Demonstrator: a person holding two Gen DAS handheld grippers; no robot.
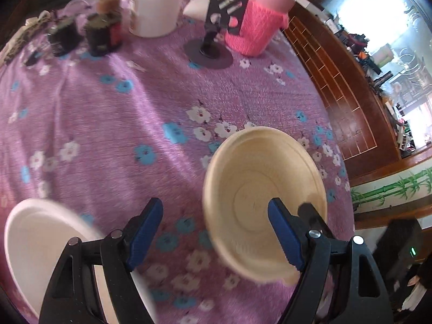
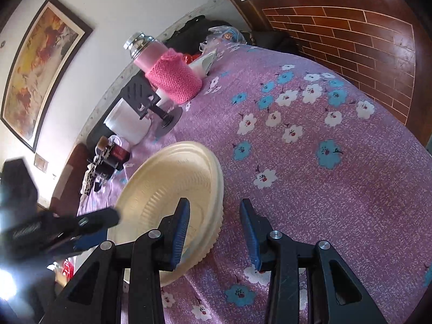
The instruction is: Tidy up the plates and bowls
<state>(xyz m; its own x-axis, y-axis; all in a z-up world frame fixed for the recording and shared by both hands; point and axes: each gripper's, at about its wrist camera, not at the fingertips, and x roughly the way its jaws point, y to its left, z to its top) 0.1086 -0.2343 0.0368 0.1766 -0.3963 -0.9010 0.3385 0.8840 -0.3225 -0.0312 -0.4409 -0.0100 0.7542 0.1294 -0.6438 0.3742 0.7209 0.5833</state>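
Observation:
A cream paper plate [image 1: 259,197] lies on the purple floral tablecloth [image 1: 121,124] right of centre in the left wrist view. My left gripper [image 1: 216,232] is open, its right finger over the plate's near rim, its left finger over the cloth. A white plate [image 1: 35,243] lies at the lower left, partly hidden by the gripper. In the right wrist view the cream plate [image 2: 167,186] tops a short stack of ridged plates. My right gripper [image 2: 216,232] is open astride the stack's right rim. The left gripper [image 2: 89,226] shows blurred at the left.
At the table's far side stand a pink knitted-sleeve bottle [image 1: 264,16], a white mug [image 1: 155,5], a black phone stand [image 1: 216,32] and dark small jars [image 1: 102,35]. A brick-patterned wooden wall [image 1: 337,86] lies beyond the table's right edge.

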